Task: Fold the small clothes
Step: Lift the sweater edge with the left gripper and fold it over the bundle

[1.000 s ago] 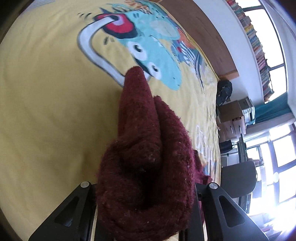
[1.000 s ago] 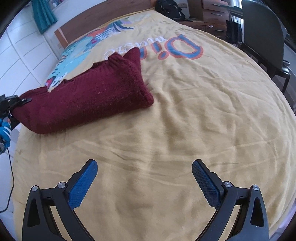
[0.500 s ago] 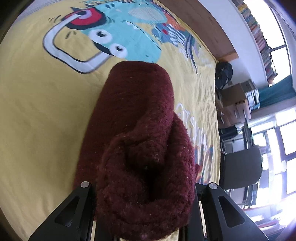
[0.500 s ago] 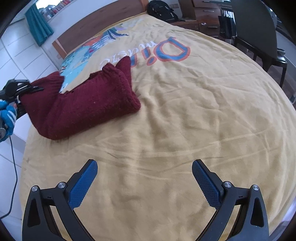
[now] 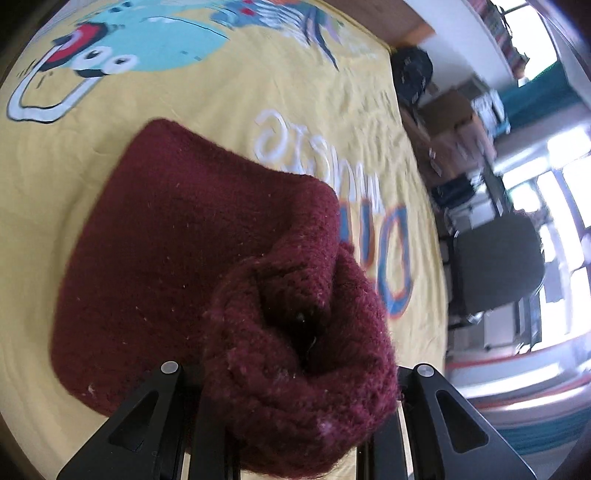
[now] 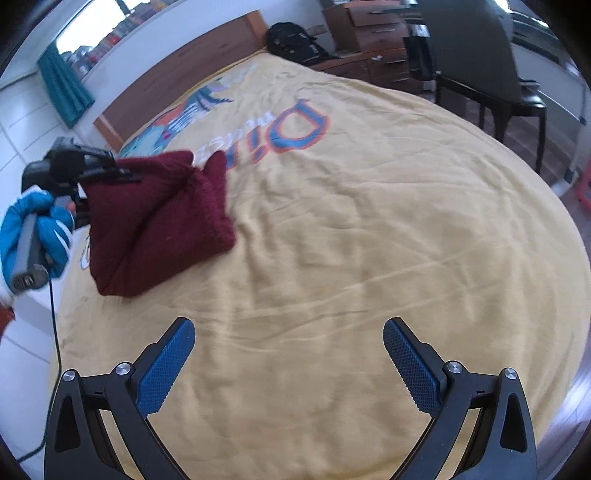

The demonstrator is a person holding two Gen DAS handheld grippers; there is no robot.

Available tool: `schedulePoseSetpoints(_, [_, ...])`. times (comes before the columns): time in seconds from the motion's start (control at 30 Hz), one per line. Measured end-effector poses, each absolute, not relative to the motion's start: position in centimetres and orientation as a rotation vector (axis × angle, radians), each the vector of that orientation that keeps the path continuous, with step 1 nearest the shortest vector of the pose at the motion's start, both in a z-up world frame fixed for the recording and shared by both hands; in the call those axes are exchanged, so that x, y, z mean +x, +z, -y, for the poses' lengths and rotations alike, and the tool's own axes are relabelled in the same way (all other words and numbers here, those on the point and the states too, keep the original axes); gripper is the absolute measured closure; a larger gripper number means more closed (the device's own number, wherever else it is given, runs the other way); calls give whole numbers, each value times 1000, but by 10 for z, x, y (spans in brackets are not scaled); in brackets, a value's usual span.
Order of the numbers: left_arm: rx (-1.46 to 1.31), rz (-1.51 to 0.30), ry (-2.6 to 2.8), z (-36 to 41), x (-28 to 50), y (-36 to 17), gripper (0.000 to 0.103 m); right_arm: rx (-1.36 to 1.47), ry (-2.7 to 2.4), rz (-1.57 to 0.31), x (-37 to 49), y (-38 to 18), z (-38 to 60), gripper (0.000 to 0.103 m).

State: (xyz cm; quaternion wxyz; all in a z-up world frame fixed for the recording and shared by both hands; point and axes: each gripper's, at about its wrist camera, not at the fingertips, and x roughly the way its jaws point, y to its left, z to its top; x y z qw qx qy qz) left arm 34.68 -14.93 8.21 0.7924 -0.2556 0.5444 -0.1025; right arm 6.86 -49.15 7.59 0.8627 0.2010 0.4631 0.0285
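Observation:
A dark red knitted garment (image 5: 192, 243) lies partly on the yellow bedspread (image 5: 221, 110). My left gripper (image 5: 295, 398) is shut on a bunched edge of it and holds that edge lifted above the rest; the fingertips are hidden in the wool. In the right wrist view the garment (image 6: 155, 218) hangs folded from the left gripper (image 6: 107, 173) at the left side of the bed. My right gripper (image 6: 288, 350) is open and empty, above bare bedspread (image 6: 369, 221) near the front edge, well to the right of the garment.
The bedspread carries a blue cartoon print (image 5: 155, 48) and large lettering (image 6: 280, 125). A wooden headboard (image 6: 177, 81), a black backpack (image 6: 295, 37), a drawer unit (image 6: 373, 29) and a dark chair (image 6: 480, 66) stand beyond the bed. A cable (image 6: 55, 332) hangs at left.
My left gripper has lifted the held edge and carried it over toward the lettering, so the garment has folded over itself. The right gripper has stayed open and hardly moved.

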Motion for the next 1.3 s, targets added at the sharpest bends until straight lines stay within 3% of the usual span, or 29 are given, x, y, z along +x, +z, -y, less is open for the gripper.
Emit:
schedulePoseSetpoints(0.5, [-219,-1228,-174,220,334,40,86,501,16,-978,51,52,522,1])
schedulePoseSetpoints(0.9, [-188,-1248,-263,234,327,42,60,515,1,-986,50,46,529,1])
schedulePoseSetpoints(1.0, [-156,-1222,-310,243,321,46,61,516,3,-988,49,46,528,1])
schedulePoseSetpoints(1.13, [-129,-1203,-307,246,319,43,76,513,5,-989,49,45,527,1])
schedulePoseSetpoints(1.3, [-191,-1193,-325,241,316,42,80,520,0,-989,48,44,528,1])
